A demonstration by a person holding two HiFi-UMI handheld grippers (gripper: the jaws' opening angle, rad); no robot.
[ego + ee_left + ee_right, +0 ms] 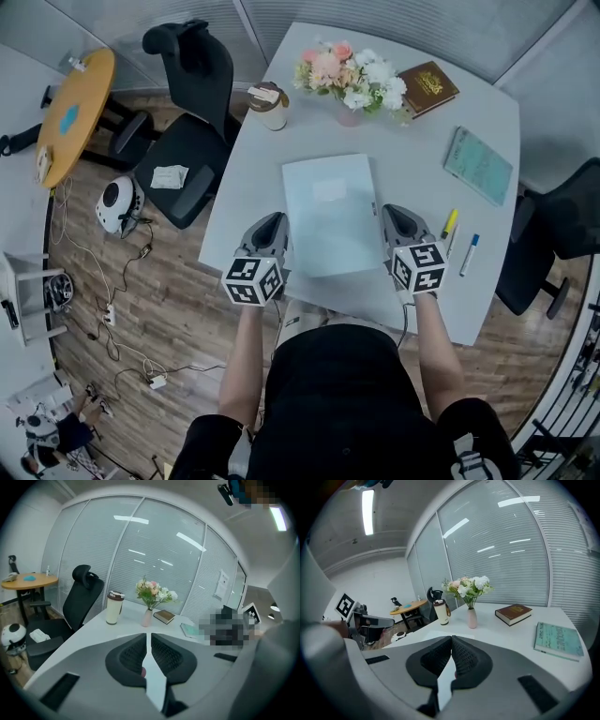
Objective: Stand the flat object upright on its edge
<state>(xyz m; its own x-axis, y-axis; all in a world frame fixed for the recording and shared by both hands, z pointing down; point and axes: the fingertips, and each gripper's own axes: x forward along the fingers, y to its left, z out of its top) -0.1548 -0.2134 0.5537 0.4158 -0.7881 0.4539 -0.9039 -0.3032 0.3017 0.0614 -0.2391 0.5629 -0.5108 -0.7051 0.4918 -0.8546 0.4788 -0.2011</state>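
A pale blue, flat rectangular folder [330, 214] lay face-down-flat on the white desk [422, 141], right in front of the person, none of its edges lifted. The left gripper [275, 221] sat just beside the folder's long edge at 9 o'clock, and the right gripper [393, 212] just beside the opposite edge at 3 o'clock; whether either tip touched the folder could not be told.

In the left gripper view the black ribbed fingers [131, 656] were clenched together with nothing between them. The right gripper view showed the same: fingers [466, 656] pressed shut and empty.

From the folder, a small pink vase of pink and white flowers [349, 82] stood at 12 o'clock, a cream travel tumbler [269, 106] at 11 o'clock and a brown hardcover book [427, 88] at 1 o'clock. A teal paperback book [478, 165] lay at 2 o'clock. A yellow pen [449, 224] and a white blue-capped marker [469, 254] lay near 4 o'clock, beyond the right gripper.
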